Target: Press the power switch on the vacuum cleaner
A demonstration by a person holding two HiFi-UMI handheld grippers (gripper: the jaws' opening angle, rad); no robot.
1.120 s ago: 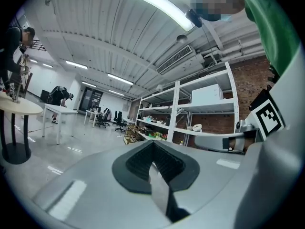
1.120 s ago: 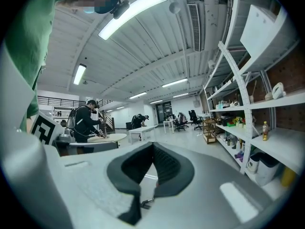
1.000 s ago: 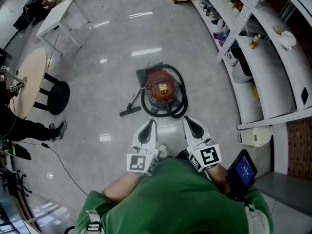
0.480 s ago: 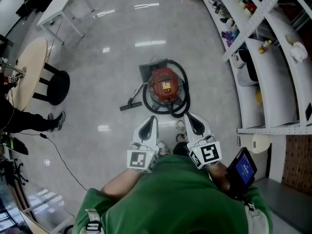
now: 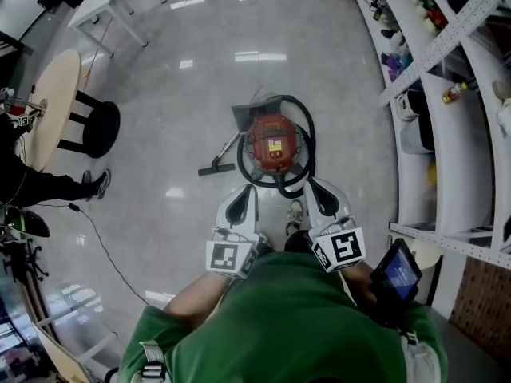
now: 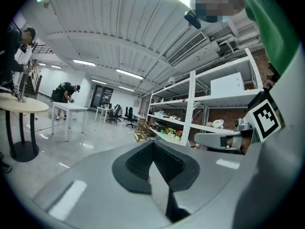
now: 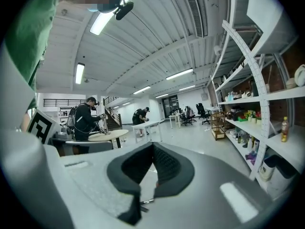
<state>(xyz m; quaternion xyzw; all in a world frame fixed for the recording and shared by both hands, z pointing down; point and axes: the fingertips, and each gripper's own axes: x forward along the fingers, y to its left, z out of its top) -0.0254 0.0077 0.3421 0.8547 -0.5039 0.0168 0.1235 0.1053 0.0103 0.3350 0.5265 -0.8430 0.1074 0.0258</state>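
In the head view a red canister vacuum cleaner (image 5: 274, 144) stands on the grey floor, with its black hose (image 5: 309, 156) coiled round it. Its wand and floor nozzle (image 5: 215, 168) lie to the left. My left gripper (image 5: 248, 190) and right gripper (image 5: 312, 183) are held side by side close to my body. They hover just short of the vacuum's near side, both shut and holding nothing. The left gripper view shows its shut jaws, my left gripper (image 6: 153, 144), against the room. In the right gripper view my right gripper (image 7: 152, 147) is likewise shut. Neither gripper view shows the vacuum.
White shelving (image 5: 447, 134) full of items runs down the right side. At the left are a round table (image 5: 48, 110), a black stool (image 5: 100, 130) and a person's legs (image 5: 32, 186). A thin cable (image 5: 96, 246) trails over the floor. A screen device (image 5: 395, 274) sits by my right arm.
I have come closer to the vacuum cleaner, which now lies just ahead of both gripper tips. Both grippers stay shut and side by side.
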